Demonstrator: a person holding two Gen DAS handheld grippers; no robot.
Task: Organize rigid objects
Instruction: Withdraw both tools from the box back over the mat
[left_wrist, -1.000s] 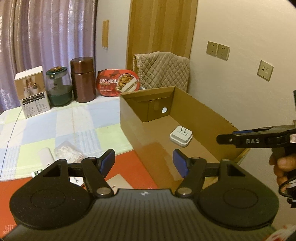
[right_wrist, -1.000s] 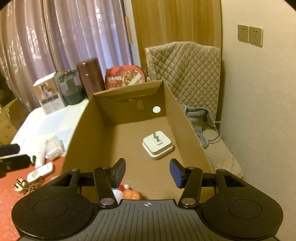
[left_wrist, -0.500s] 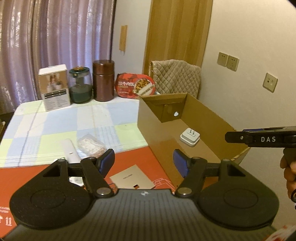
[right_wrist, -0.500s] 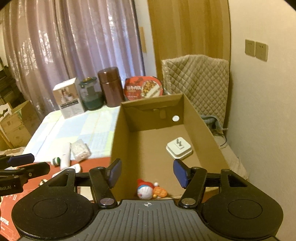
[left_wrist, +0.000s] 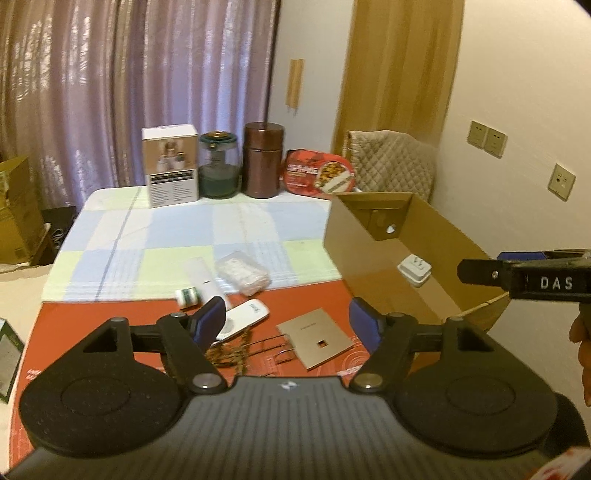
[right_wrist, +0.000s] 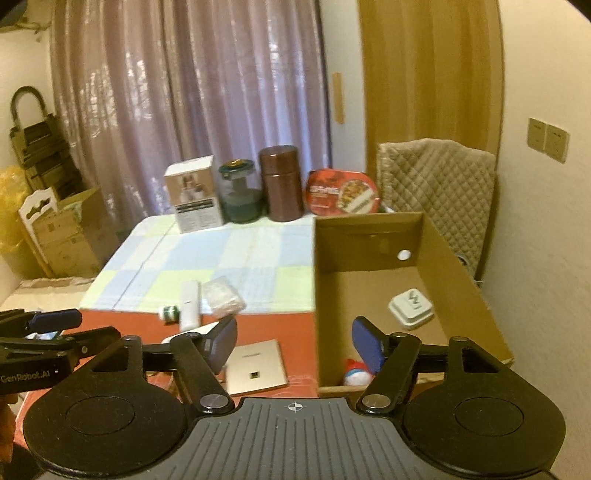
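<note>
**Both grippers empty above table; loose items lie beside open carton**

The cardboard box (right_wrist: 406, 291) stands open-topped at the table's right edge, close to the wall. Inside it lie a white plug adapter (right_wrist: 410, 308) on the floor towards the far end and a small red-and-white toy figure (right_wrist: 355, 372) against the near wall.

Left of the box, on the red mat (left_wrist: 295, 302), lie a gold square card (left_wrist: 320, 339), a white remote (left_wrist: 246, 316), a bunch of keys (left_wrist: 236, 350) and a small green-banded roll (left_wrist: 187, 297). A white tube (left_wrist: 202, 277) and a clear packet (left_wrist: 244, 274) rest on the checked cloth's near edge. The cloth's middle stretch is bare as far as the containers along the back.

The left gripper (left_wrist: 287, 320) has its jaws wide apart, holding nothing and touching nothing. The right gripper (right_wrist: 294, 341) is likewise spread and empty, one finger over the mat, the other over the box interior.
</note>
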